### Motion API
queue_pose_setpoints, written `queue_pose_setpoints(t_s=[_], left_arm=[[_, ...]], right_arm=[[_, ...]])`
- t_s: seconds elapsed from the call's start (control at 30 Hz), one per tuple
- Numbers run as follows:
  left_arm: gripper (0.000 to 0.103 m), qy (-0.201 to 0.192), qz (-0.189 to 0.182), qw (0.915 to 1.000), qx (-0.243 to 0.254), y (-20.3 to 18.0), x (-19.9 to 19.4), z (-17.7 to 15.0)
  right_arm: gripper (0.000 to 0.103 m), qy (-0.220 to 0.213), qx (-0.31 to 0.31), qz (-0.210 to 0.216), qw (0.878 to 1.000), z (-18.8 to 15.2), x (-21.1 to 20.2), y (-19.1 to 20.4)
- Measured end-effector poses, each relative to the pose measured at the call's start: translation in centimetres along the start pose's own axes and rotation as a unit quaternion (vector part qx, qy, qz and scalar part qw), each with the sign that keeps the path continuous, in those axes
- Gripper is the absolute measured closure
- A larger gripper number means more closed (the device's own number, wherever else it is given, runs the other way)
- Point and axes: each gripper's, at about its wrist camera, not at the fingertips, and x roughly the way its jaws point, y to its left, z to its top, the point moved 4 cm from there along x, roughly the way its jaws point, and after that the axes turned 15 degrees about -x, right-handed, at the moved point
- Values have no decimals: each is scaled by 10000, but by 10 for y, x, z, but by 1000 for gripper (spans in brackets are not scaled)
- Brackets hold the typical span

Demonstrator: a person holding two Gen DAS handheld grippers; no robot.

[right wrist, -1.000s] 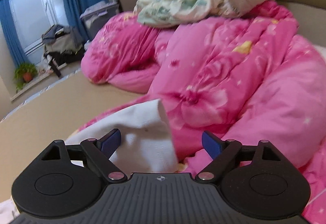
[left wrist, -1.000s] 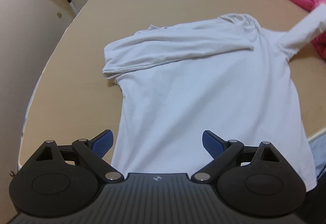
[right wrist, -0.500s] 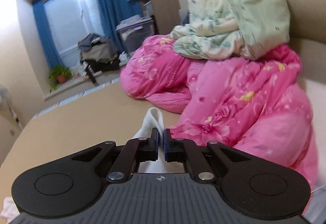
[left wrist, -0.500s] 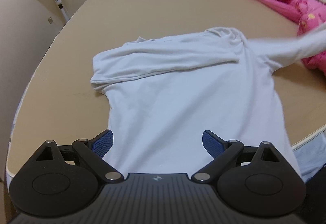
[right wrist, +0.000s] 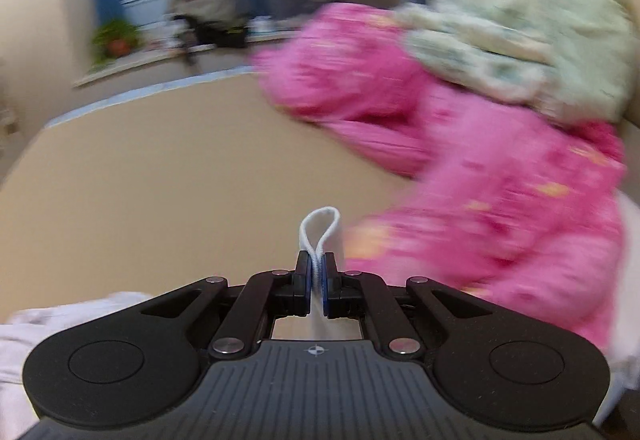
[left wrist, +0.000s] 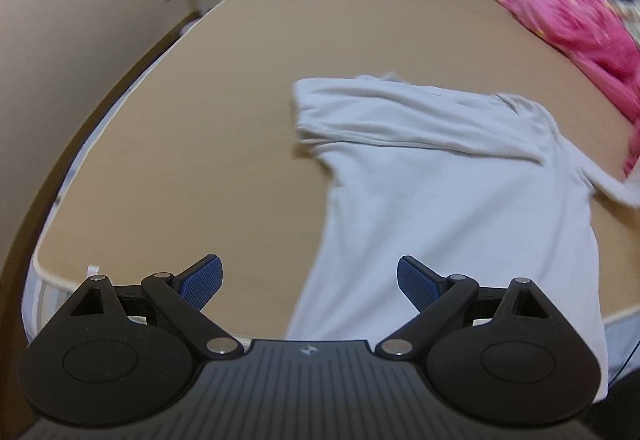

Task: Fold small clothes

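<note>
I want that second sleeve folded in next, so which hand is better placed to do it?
Right. The right gripper is shut on the cuff of the white long-sleeved cotton shirt; the left gripper hangs open, holding nothing, above the shirt's hem on the tan bed.

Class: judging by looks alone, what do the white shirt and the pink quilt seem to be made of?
White shirt: probably soft matte knit such as cotton jersey; it drapes limply, with stitched hems. Pink quilt: puffy padded fabric, printed with flowers; it bulges in rounded folds. Blur leaves the weave unclear.
</note>
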Motion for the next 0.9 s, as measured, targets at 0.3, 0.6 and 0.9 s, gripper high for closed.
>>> queue_pose_setpoints(t_s=[0.3, 0.6, 0.9], left_arm=[[7, -325, 295, 9968, -675, 90, 1, 26], [7, 35, 524, 9942, -942, 121, 16, 10], [7, -606, -968, 9934, -128, -5, 0, 76]], right_arm=[[85, 83, -490, 2615, 9639, 20, 29, 360], [28, 972, -1126, 2847, 9470, -130, 35, 390], [49, 106, -802, 374, 9960, -200, 13, 163]])
